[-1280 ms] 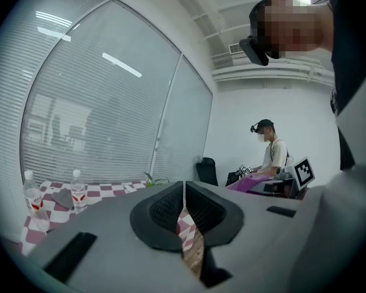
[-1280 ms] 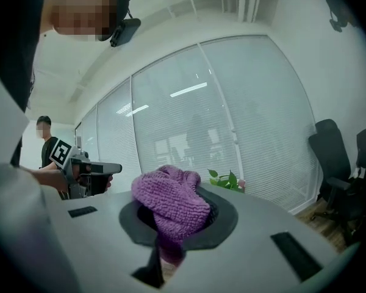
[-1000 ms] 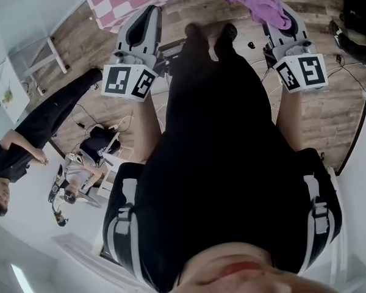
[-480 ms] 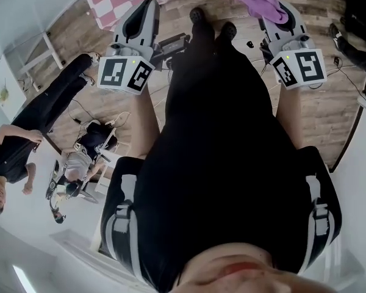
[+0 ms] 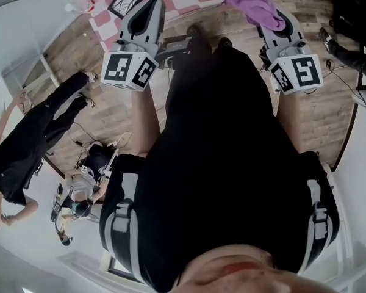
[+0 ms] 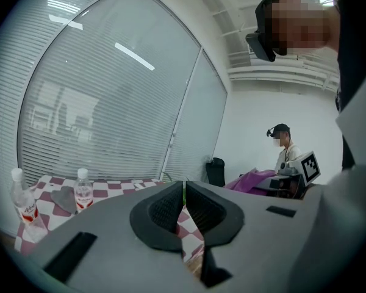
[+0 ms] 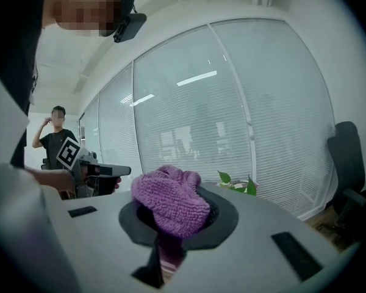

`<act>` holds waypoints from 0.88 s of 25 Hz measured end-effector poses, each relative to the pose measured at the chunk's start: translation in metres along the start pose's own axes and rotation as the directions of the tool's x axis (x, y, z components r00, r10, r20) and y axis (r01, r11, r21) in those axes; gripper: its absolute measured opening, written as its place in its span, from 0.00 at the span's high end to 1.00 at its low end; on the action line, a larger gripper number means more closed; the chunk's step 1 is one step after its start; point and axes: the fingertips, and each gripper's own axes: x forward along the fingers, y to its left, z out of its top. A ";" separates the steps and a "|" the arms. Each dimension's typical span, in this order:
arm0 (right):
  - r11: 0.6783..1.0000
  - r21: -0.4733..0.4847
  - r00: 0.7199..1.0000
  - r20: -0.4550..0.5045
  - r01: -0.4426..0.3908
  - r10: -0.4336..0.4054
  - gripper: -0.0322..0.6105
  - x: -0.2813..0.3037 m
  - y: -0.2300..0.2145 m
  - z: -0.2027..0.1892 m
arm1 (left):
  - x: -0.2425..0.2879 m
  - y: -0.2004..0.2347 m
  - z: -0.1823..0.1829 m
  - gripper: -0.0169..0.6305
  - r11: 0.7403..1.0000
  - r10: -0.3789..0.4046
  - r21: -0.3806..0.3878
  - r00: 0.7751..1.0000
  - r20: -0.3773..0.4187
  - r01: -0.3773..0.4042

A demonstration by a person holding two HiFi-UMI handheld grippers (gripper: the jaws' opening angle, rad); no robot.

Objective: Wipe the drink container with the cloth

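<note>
1. Right gripper view: the purple cloth (image 7: 171, 203) is being clamped between the jaws of the right gripper (image 5: 273, 24). A bunched fold is bulging above the pads and a strip is hanging down between them.
2. The jaws of the left gripper (image 6: 183, 195) are being pressed together with nothing between them. Only the checked covering beyond is being glimpsed through the slit below the pads.
3. A clear bottle (image 6: 83, 188) with a white cap and a red label is being shown upright on the checked table (image 6: 119, 184). A second bottle (image 6: 23, 203) of the same kind is being shown near it. Both are well apart from either gripper, and which one the task means cannot be told.
4. In the head view both grippers are being held out level in front of the person, with the table lying beyond them. The wiping is being judged as not yet begun.
5. The bottle is being judged light, thin-walled and smooth. It is therefore likely to slide, tip or dent if pushed hard from one side. How full it is cannot be told.
6. A hold around the middle of the body, below the cap, is being suggested for the empty left gripper. A moderate squeeze is advised, so that the bottle is being steadied while it is rubbed.
7. The cloth is being judged soft, limp and grippy. The present pinch on a thick fold looks secure, with the loose bulge being left free as the wiping surface.
</note>
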 end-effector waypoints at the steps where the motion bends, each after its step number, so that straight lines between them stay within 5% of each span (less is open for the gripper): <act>1: 1.000 0.003 1.000 -0.005 0.006 -0.006 0.86 0.005 0.001 -0.001 | 0.003 0.006 0.000 0.91 1.000 -0.011 0.000 1.000 -0.002 0.011; 11: 0.994 0.045 0.995 -0.042 0.095 -0.093 0.86 0.035 0.012 -0.015 | 0.019 0.040 -0.022 0.91 0.994 -0.113 -0.001 0.990 -0.085 0.113; 22: 0.994 0.038 0.992 -0.075 0.107 -0.104 0.86 0.057 0.013 -0.025 | 0.040 0.064 -0.045 0.91 0.992 -0.123 -0.026 0.982 -0.145 0.120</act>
